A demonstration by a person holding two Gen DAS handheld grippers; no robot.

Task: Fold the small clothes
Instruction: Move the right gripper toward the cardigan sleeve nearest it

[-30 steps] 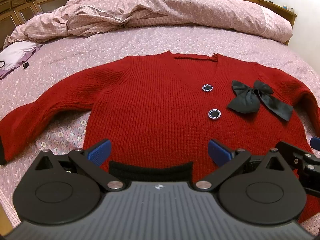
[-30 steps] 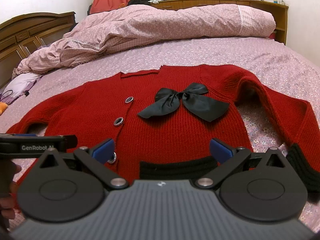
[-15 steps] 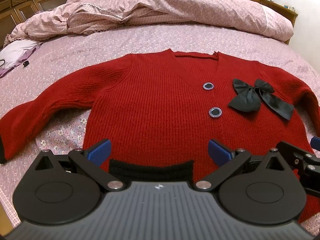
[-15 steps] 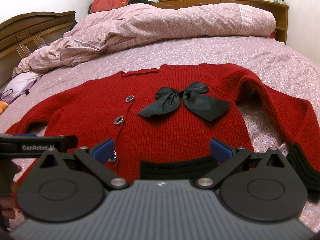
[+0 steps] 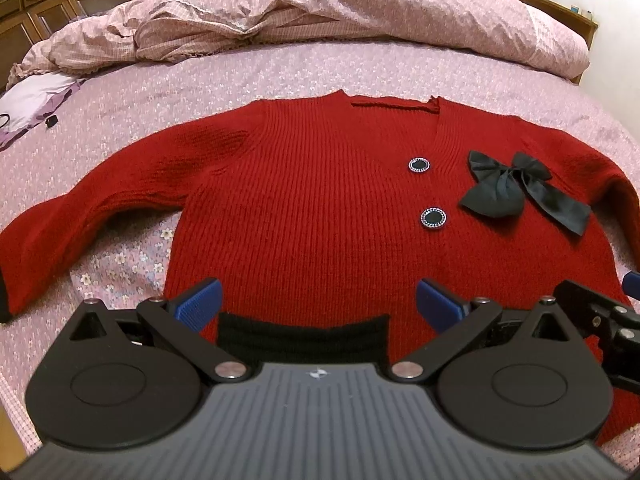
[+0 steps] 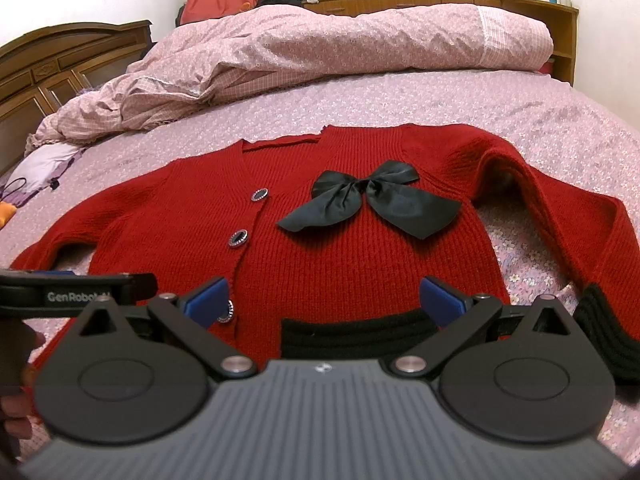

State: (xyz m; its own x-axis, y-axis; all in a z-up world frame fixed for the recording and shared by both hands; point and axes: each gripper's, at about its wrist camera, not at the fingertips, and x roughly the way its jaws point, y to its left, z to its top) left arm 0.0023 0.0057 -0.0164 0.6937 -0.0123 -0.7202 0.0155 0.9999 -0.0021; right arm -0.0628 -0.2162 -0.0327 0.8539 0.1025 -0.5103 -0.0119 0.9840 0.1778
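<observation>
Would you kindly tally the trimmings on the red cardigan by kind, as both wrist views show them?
Buttons: 3, the top, the middle and the lowest, partly behind the right tongs.
Black bows: 1.
Black cuffs in view: 2, one on the right sleeve, one at the left view's edge.
Black hem bands: 1.
Total: 7.
</observation>
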